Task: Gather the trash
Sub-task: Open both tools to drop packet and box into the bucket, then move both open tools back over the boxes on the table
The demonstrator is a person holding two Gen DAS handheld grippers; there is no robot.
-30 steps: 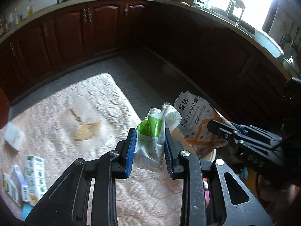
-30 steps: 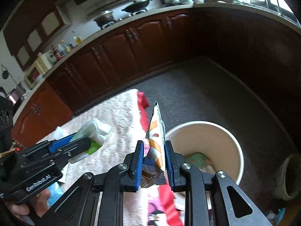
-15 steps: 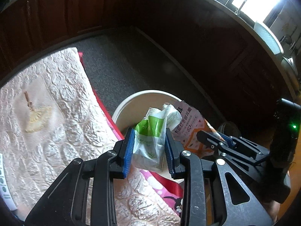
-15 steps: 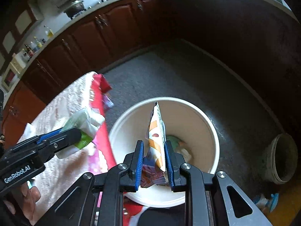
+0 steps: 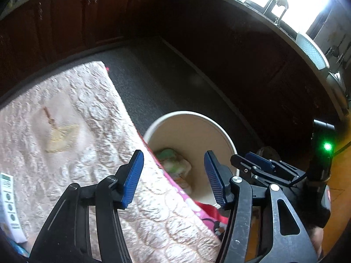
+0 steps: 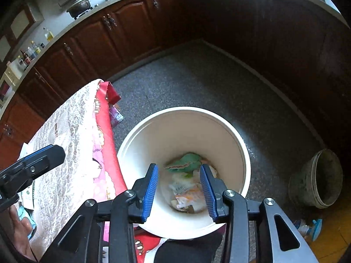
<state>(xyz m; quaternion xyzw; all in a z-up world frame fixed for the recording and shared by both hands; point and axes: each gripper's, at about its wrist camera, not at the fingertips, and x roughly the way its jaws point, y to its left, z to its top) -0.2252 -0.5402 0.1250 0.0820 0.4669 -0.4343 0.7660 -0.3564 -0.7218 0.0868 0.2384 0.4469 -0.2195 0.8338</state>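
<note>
A white round bin [image 6: 241, 153] stands on the floor beside the table; it also shows in the left wrist view [image 5: 219, 129]. In its bottom lie a green-and-white packet [image 6: 186, 164] and an orange-and-white snack bag [image 6: 186, 195]; the green packet also shows in the left wrist view [image 5: 173, 162]. My right gripper [image 6: 178, 188] is open and empty right above the bin. My left gripper [image 5: 173, 177] is open and empty over the table edge next to the bin. The right gripper's fingers [image 5: 258, 164] show in the left wrist view.
The table has a cream lace cloth [image 5: 72, 114] over a red-pink cloth [image 6: 105, 144]. A white carton [image 5: 8, 206] lies at the table's left. Dark wooden cabinets [image 6: 109, 39] ring the grey floor. A small grey bucket [image 6: 318, 179] stands right of the bin.
Both grippers have opened. The green-and-white packet and the orange snack bag have left the fingers and now lie in the bin. Both grippers have tilted further down over it.
</note>
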